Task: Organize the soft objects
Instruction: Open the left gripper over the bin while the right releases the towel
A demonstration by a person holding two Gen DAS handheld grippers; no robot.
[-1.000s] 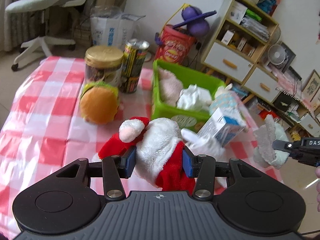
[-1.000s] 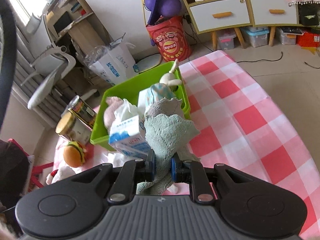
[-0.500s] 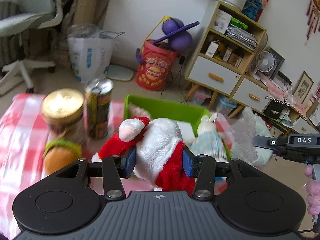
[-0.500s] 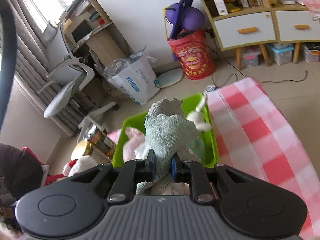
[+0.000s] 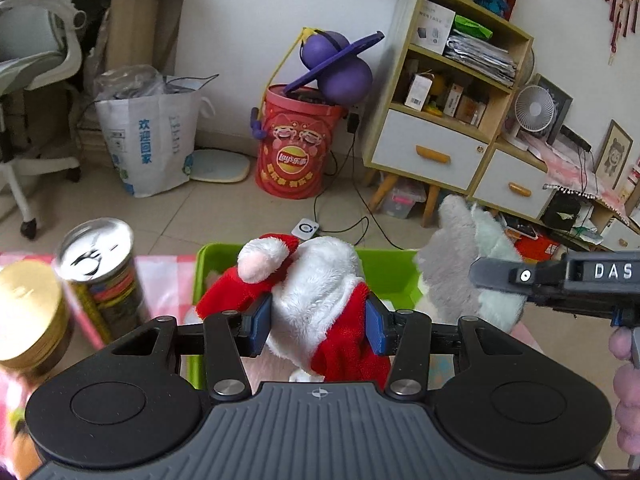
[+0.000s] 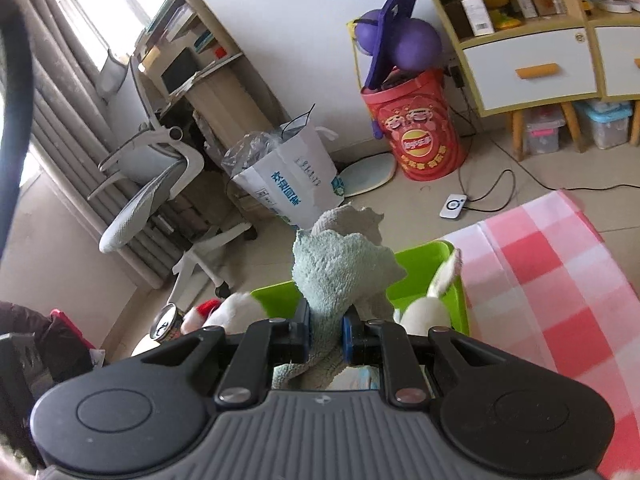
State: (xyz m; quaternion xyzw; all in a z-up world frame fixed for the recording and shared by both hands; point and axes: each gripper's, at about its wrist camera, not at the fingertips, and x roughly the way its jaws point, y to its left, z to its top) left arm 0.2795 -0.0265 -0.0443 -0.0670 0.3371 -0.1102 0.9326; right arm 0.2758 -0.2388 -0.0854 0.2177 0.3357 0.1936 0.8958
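Note:
My left gripper (image 5: pixel 318 322) is shut on a red and white Santa plush (image 5: pixel 316 280) and holds it above the near side of the green bin (image 5: pixel 384 272). My right gripper (image 6: pixel 326 338) is shut on a grey-green towel (image 6: pixel 340 268) and holds it over the same green bin (image 6: pixel 416 256). The towel and right gripper also show at the right of the left wrist view (image 5: pixel 460 276). A white bunny plush (image 6: pixel 430 308) lies in the bin. The Santa plush shows at the left of the right wrist view (image 6: pixel 224 310).
A tall can (image 5: pixel 100 268) and a gold-lidded jar (image 5: pixel 28 316) stand left of the bin on the pink checked tablecloth (image 6: pixel 552 280). Beyond the table are a red Lay's tub (image 5: pixel 298 144), a white bag (image 5: pixel 148 136), a shelf unit (image 5: pixel 452 92) and an office chair (image 6: pixel 156 184).
Both grippers have risen and moved forward over the green bin with their loads. The burger plush and milk carton have dropped out of view.

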